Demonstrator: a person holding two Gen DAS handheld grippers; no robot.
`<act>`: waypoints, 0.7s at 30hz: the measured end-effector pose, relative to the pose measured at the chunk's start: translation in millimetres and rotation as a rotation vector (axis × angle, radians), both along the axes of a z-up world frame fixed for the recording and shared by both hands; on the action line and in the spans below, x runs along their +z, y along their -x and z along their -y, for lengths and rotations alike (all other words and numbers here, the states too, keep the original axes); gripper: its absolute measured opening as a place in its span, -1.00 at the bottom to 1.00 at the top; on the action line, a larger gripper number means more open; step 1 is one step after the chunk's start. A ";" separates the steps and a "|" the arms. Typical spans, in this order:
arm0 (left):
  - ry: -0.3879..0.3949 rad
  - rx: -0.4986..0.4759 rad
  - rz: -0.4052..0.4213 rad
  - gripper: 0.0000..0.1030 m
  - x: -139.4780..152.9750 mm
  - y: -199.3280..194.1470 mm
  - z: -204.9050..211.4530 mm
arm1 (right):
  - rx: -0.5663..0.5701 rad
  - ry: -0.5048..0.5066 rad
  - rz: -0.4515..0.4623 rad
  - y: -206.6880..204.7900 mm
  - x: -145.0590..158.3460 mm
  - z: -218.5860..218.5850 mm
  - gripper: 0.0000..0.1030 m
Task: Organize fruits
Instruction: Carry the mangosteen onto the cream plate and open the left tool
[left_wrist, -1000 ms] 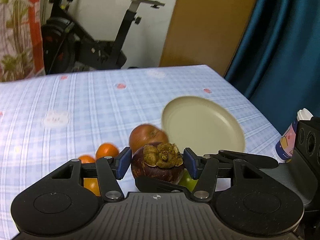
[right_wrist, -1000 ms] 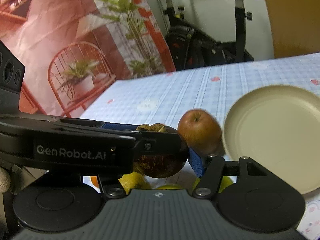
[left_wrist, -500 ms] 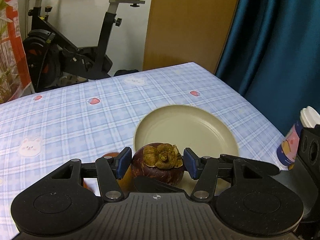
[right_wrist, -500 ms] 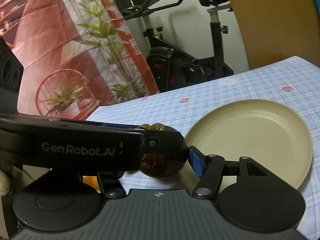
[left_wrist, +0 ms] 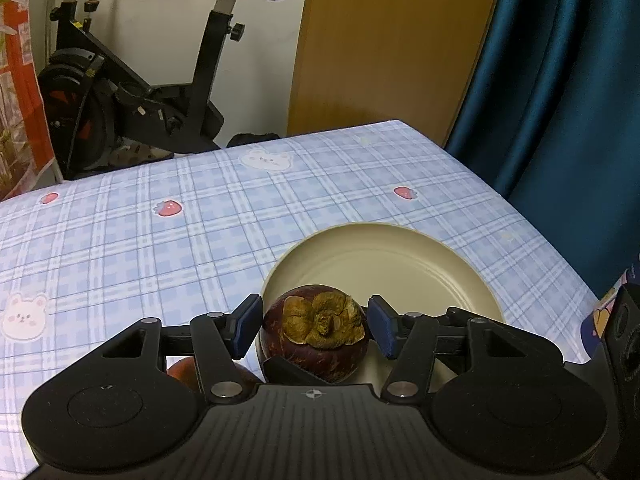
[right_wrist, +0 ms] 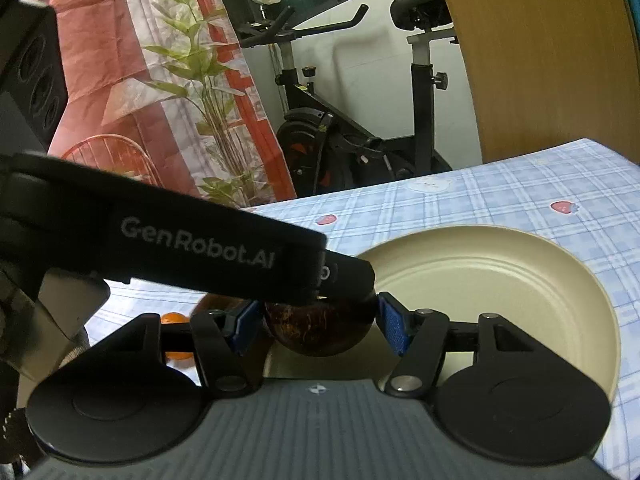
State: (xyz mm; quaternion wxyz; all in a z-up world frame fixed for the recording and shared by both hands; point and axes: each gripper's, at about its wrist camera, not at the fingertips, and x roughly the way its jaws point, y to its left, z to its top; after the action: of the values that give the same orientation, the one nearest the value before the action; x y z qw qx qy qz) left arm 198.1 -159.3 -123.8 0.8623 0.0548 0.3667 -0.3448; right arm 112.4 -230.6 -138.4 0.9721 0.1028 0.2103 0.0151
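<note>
A dark purple mangosteen (left_wrist: 316,334) with a dry brown calyx sits between the blue pads of both grippers, over the near rim of a cream plate (left_wrist: 400,264). My left gripper (left_wrist: 314,330) has its pads at the fruit's two sides, with a thin gap showing at each. My right gripper (right_wrist: 320,326) reaches in from the other side around the same mangosteen (right_wrist: 320,334). The left gripper's body (right_wrist: 192,252) crosses above the fruit in the right wrist view. The plate (right_wrist: 500,280) holds nothing else.
A red apple (left_wrist: 188,370) and an orange fruit (right_wrist: 176,318) lie on the checked blue tablecloth (left_wrist: 160,240) to the left, mostly hidden. A printed cup (left_wrist: 604,320) stands at the right edge. An exercise bike (left_wrist: 132,92) stands beyond the table.
Both grippers moved right with the mangosteen, from above the fruit pile to over the plate's near rim. The apple and oranges slid out of view to the left.
</note>
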 end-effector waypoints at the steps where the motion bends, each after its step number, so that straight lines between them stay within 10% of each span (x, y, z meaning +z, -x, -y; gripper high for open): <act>1: 0.001 0.001 -0.005 0.17 -0.4 -1.3 0.1 | -0.003 0.009 -0.001 -0.5 -1.3 -0.2 0.24; 15: -0.015 0.017 -0.002 0.29 -9.2 -3.5 2.6 | -0.024 0.024 -0.050 -7.1 -4.2 -1.9 0.25; 21: 0.036 0.079 0.044 0.34 8.3 3.7 -16.7 | -0.043 0.029 0.017 7.0 -1.1 -1.7 0.57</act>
State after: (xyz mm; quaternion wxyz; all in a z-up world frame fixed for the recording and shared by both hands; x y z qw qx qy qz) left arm 194.4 -142.5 -115.5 0.8841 0.0324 0.3432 -0.3155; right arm 105.5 -228.9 -139.6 0.9753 0.0931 0.2001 -0.0079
